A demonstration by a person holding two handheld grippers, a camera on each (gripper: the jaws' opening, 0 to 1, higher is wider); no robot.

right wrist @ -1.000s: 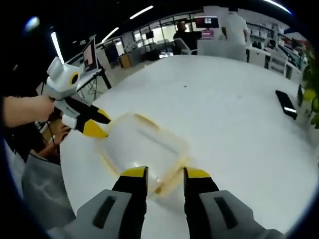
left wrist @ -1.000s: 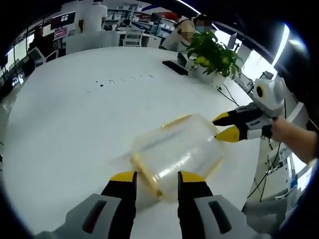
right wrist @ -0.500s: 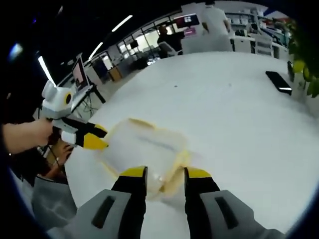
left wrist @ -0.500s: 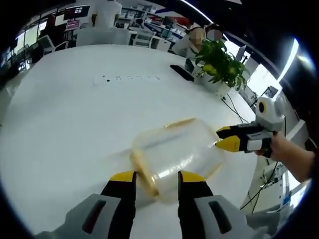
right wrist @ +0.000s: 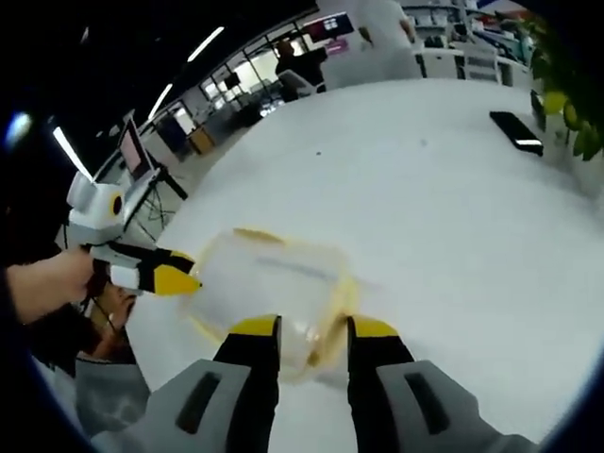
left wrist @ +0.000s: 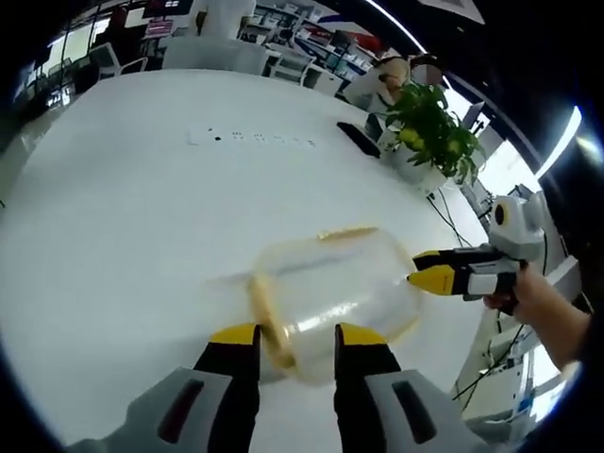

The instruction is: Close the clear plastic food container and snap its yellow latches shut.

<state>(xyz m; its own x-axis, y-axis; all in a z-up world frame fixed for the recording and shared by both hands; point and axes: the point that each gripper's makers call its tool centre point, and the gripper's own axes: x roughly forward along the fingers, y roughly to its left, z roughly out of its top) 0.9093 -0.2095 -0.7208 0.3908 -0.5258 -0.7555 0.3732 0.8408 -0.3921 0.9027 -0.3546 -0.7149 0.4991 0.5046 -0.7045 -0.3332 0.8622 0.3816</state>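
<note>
The clear plastic food container (left wrist: 335, 288) with yellow latches lies on the white table (left wrist: 142, 217). My left gripper (left wrist: 294, 338) is open at its near end, one yellow latch (left wrist: 267, 316) in line with the gap between the jaws. My right gripper (left wrist: 415, 279), held by a hand (left wrist: 533, 302), points its tips at the container's right end. In the right gripper view, the container (right wrist: 269, 283) lies just beyond my right gripper (right wrist: 313, 327), which is open over a yellow latch (right wrist: 332, 316). My left gripper (right wrist: 192, 280) touches the container's left end.
A potted plant (left wrist: 429, 132) and a dark phone (left wrist: 359, 139) stand at the table's far side; the phone (right wrist: 514, 120) and plant (right wrist: 566, 85) also show at the upper right in the right gripper view. Cables hang off the table's right edge (left wrist: 462, 311). People and desks fill the background.
Both views have shifted with the hands. In the left gripper view the right gripper's jaws have narrowed and dropped to the container's right end. The container has stayed in place.
</note>
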